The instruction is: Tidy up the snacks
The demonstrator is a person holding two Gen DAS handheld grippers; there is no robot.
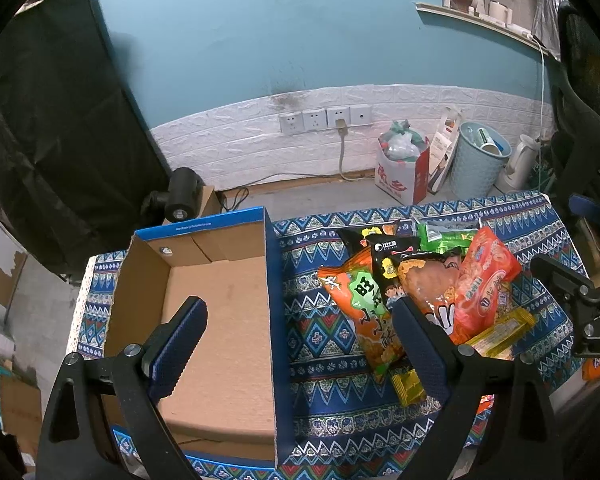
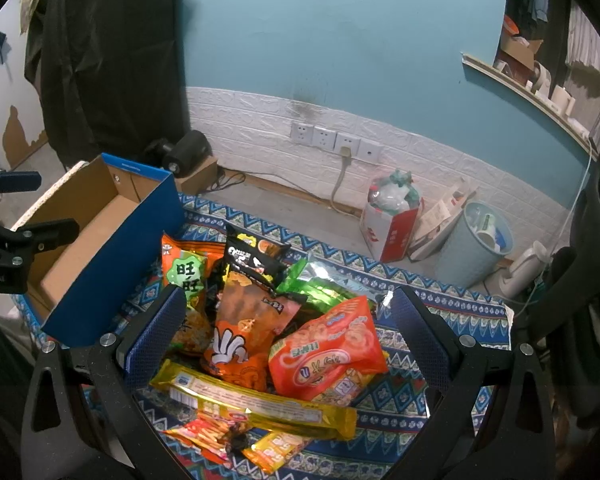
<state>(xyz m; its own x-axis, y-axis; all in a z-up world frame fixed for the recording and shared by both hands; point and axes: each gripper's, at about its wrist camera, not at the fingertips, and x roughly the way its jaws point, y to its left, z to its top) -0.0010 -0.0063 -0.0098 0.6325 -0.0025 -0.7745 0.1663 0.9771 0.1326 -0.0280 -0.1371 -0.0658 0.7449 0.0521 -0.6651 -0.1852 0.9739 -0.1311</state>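
An empty cardboard box (image 1: 216, 320) with blue outer walls sits on the patterned cloth (image 1: 324, 340); it shows at upper left in the right wrist view as the box (image 2: 112, 252). Beside it lies a heap of snack bags: an orange-green bag (image 1: 370, 312), a black bag (image 1: 390, 256), a brown-orange bag (image 2: 248, 328), a red bag (image 2: 328, 348), green packs (image 2: 320, 284) and a long gold wrapper (image 2: 256, 400). My left gripper (image 1: 300, 328) hangs open over the box's right wall. Over the heap my right gripper (image 2: 288, 332) is open, holding nothing.
Beyond the table stand a red-white carton of rubbish (image 1: 402, 168), a light-blue bin (image 1: 478, 160) and a white kettle (image 1: 520, 160). Wall sockets (image 1: 324, 120) with a cable sit on the white brick panel. A black curtain (image 1: 60, 120) hangs at left.
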